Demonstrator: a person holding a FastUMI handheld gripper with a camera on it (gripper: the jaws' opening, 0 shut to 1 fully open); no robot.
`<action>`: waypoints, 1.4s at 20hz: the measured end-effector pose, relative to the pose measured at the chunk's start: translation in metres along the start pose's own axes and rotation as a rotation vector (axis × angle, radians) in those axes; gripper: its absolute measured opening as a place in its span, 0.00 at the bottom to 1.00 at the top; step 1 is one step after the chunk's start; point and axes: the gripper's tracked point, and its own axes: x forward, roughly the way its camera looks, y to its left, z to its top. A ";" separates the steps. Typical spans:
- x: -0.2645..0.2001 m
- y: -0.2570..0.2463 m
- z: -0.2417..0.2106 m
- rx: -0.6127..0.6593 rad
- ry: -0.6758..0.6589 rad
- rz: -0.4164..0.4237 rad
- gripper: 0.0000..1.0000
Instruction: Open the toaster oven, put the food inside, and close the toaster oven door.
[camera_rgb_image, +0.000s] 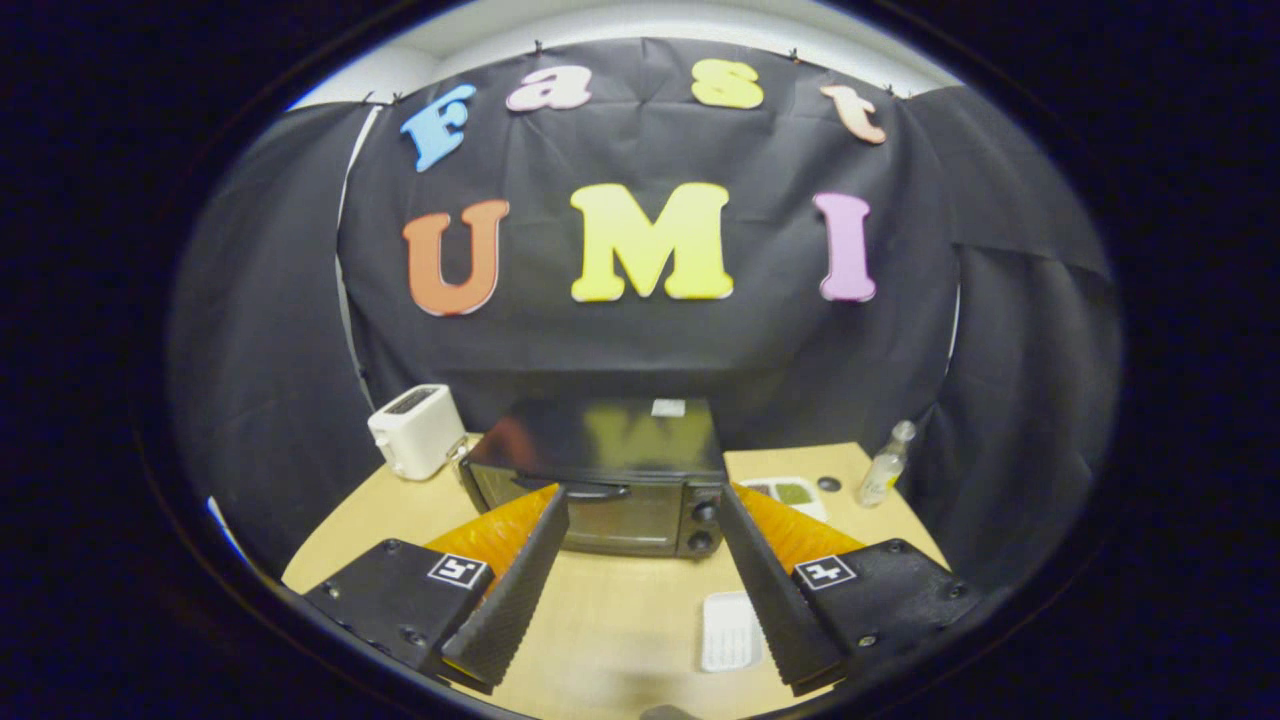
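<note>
A black toaster oven (605, 478) stands on the wooden table (620, 620) straight ahead, its glass door shut and its handle (583, 489) across the top of the door. Two knobs (703, 526) sit on its right side. My gripper (640, 505) is open wide, its two black ribbed fingers (512, 590) reaching toward the oven's front with nothing between them. A white tray (730, 630) lies on the table near the right finger; I cannot tell what it carries. A small plate with green food (788, 492) sits to the right of the oven, partly hidden by the right finger.
A white pop-up toaster (417, 430) stands left of the oven at the back. A clear bottle (885, 466) stands at the table's back right, with a small dark round thing (829, 484) beside it. Black cloth walls close the booth behind and on both sides.
</note>
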 end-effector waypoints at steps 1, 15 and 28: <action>-0.013 -0.012 0.016 0.005 -0.040 -0.009 0.97; -0.121 -0.181 0.059 0.030 -0.228 -0.108 0.97; -0.122 -0.181 0.067 0.016 -0.244 -0.035 0.97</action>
